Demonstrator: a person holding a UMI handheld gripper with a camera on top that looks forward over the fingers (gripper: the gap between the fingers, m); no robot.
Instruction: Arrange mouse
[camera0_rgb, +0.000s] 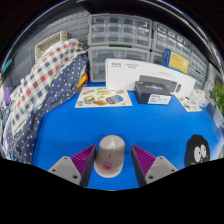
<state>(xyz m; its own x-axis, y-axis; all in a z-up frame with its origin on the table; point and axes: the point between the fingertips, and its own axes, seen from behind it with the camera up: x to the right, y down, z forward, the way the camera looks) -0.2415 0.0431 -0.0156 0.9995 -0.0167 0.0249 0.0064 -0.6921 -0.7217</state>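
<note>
A grey mouse (111, 152) sits on a blue table mat (150, 125) between the spread fingers of a hand-held gripper (111, 165), its pink pads (146, 160) flanking it with a sliver of gap on either side; the jaws are released, not yet pressing on the shell. Beyond the mouse lie a printed card (103, 97), a dark box (152, 92) and a white carton (140, 70); off to its left hangs a plaid cloth (45, 85); behind everything stand stacked drawer units (120, 30). The risk, by the look of it, is the rounded, smooth shell; a squeeze placed too far back or off-centre could squirt the mouse forward, or twist it askew on the mat.
</note>
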